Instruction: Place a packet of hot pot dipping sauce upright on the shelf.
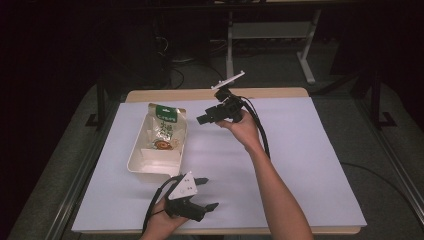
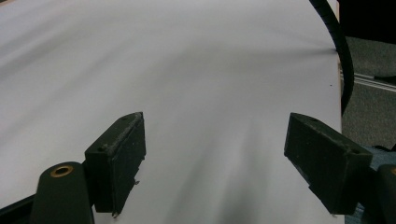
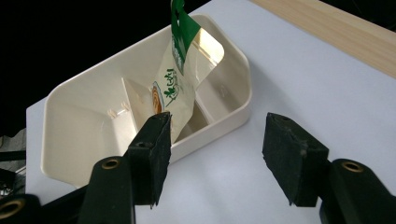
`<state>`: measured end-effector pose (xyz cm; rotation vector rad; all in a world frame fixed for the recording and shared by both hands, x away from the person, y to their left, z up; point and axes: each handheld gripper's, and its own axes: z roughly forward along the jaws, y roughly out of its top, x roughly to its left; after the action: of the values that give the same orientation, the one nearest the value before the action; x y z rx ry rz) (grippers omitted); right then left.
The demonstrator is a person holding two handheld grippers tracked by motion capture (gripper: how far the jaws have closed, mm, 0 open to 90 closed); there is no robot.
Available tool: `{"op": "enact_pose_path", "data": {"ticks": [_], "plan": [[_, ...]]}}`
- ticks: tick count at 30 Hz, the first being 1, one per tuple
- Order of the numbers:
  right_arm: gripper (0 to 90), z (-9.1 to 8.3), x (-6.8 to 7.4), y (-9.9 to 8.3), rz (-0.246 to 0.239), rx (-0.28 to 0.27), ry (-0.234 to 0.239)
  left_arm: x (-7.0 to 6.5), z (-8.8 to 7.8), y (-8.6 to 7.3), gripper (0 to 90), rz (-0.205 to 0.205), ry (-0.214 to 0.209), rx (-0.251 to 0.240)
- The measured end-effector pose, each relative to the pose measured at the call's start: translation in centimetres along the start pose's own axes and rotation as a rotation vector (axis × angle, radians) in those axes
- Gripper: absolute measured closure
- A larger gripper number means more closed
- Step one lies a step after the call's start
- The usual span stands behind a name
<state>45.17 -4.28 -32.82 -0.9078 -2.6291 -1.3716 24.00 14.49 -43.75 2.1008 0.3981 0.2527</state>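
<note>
On the white sheet covering the table (image 1: 300,165), a cream tray (image 1: 135,162) sits left of centre with a green-topped snack packet (image 1: 165,130) propped inside it, leaning against the far wall and over a divider. The right gripper (image 1: 202,119) hovers just beside the tray's far right corner, jaws spread wide and holding nothing; in its own view the packet (image 3: 175,88) stands right ahead. The left gripper (image 1: 209,192) waits near the table's front edge, close to the tray's near end, jaws also apart and empty. This looks like the moment around placing or fetching the packet. Any next grab calls for the right jaws to straddle the packet's top edge.
</note>
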Motion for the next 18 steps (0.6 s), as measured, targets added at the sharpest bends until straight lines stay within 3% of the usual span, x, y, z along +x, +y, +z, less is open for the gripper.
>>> {"op": "enact_pose_path", "data": {"ticks": [18], "plan": [[36.9, -2.9, -0.1, -2.4, 0.015, -0.005, -0.02, 0.1, -0.2, -0.1, 20.1, -0.015, 0.002, -0.003]]}}
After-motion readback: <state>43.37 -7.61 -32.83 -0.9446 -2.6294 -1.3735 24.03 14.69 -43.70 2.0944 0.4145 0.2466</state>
